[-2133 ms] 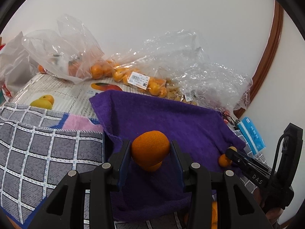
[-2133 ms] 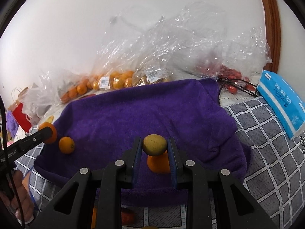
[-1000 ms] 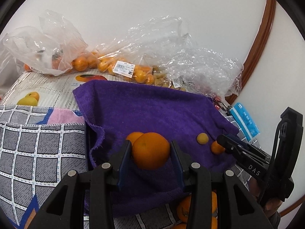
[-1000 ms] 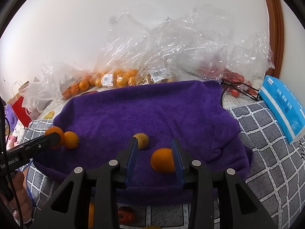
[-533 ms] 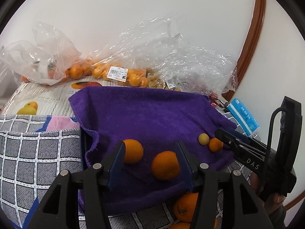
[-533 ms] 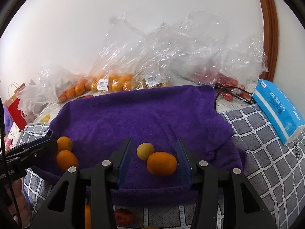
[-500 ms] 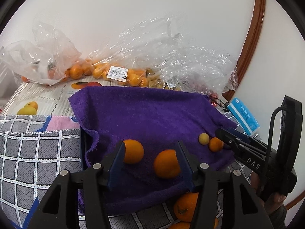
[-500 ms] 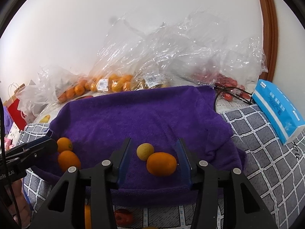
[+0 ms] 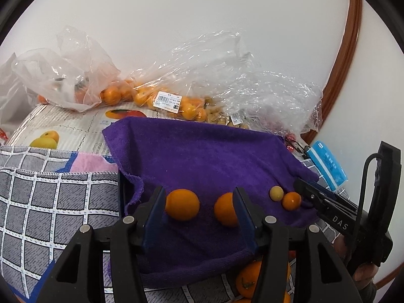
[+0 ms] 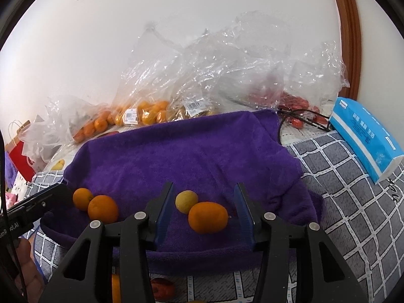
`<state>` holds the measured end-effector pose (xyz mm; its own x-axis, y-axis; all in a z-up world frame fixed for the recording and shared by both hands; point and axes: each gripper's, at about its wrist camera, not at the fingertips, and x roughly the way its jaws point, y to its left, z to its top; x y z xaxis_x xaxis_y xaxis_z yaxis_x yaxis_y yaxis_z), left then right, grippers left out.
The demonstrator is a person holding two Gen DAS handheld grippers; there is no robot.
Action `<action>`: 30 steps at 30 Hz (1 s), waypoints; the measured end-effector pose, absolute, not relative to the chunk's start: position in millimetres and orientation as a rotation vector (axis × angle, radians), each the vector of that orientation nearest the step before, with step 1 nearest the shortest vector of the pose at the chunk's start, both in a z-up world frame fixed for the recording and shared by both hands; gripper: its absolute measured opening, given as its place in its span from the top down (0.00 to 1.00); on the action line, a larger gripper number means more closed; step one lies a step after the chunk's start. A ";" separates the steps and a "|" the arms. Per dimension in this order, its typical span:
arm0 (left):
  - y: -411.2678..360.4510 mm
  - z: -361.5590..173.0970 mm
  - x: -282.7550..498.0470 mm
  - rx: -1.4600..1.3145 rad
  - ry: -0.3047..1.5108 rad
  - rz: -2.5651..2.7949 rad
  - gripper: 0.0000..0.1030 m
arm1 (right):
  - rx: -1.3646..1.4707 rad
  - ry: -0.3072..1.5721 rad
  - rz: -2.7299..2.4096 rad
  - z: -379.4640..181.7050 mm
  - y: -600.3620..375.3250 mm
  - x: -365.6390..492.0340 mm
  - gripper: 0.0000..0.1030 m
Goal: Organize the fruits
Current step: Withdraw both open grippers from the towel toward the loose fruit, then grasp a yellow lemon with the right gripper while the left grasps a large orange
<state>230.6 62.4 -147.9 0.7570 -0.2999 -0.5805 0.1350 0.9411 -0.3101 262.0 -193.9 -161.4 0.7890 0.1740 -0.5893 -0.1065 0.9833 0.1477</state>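
A purple towel (image 9: 202, 156) lies spread out with fruit along its near edge. In the left wrist view, two oranges (image 9: 182, 204) (image 9: 225, 209) rest on it just beyond my left gripper (image 9: 199, 202), whose jaws stand apart and press on neither. Further right lie a small yellow fruit (image 9: 276, 193) and a small orange (image 9: 291, 201), beside the right gripper's tips (image 9: 303, 189). In the right wrist view, the yellow fruit (image 10: 186, 201) and orange (image 10: 207, 217) sit free between the fingers of my open right gripper (image 10: 204, 202). The other two oranges (image 10: 103, 208) lie left by the left gripper (image 10: 50, 197).
Clear plastic bags (image 9: 161, 96) of oranges and other fruit line the wall behind the towel. A blue tissue pack (image 10: 366, 136) lies on the grey checked cloth (image 10: 341, 202) at right. More oranges (image 9: 248, 277) and a red fruit (image 10: 161, 287) sit below the towel's front edge.
The left gripper opened and let go of its orange, which now lies on the towel beside another. The right gripper let go of the yellow fruit and its jaws spread wider.
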 end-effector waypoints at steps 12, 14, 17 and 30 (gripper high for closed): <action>57.3 -148.1 228.7 -0.242 0.668 -0.241 0.49 | 0.072 0.647 0.178 -160.9 -186.4 259.2 0.50; 57.3 -147.9 229.0 -0.242 0.666 -0.240 0.49 | 0.066 0.646 0.183 -161.0 -185.0 258.8 0.50; 57.3 -147.8 228.9 -0.243 0.665 -0.241 0.49 | 0.060 0.630 0.191 -159.4 -183.6 256.3 0.50; 56.9 -147.4 228.0 -0.241 0.661 -0.240 0.49 | 0.062 0.608 0.211 -156.6 -180.9 252.4 0.50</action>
